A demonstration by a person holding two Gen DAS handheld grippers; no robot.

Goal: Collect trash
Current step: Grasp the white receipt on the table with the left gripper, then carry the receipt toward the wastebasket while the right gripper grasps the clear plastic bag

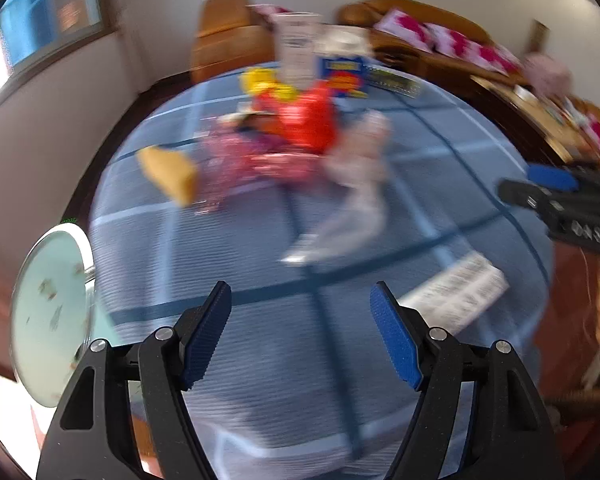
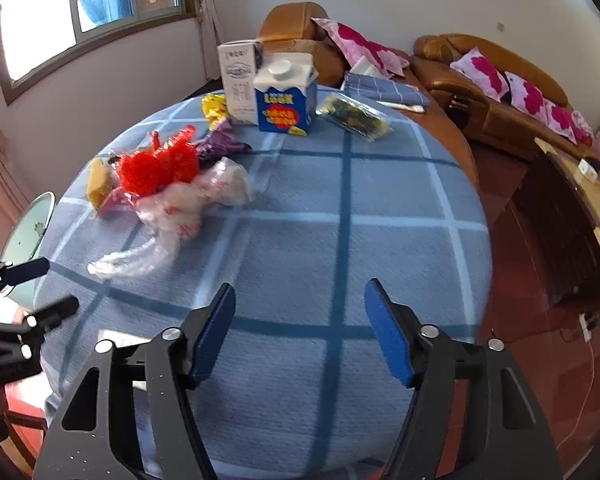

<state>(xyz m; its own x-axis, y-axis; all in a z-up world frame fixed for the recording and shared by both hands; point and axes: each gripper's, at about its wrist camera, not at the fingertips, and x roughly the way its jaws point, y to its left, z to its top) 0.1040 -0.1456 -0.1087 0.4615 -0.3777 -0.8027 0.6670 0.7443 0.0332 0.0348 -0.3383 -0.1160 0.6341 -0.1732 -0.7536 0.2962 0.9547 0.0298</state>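
Both our tools, left (image 1: 300, 332) and right (image 2: 300, 332), gape empty over the bench (image 2: 380, 200); next we'd go for the wrappers (image 2: 172, 192) at centre left.

Carton (image 2: 285, 98) behind wrappers (image 2: 172, 184) on table (image 2: 380, 240)

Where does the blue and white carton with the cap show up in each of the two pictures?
Left wrist view: the carton stands top centre, blurred, at the table's far edge.
Right wrist view: the carton stands upper centre, sharp, beside a tall white box.
Shared landmark: the red mesh wad, nearer the camera, left of the carton.
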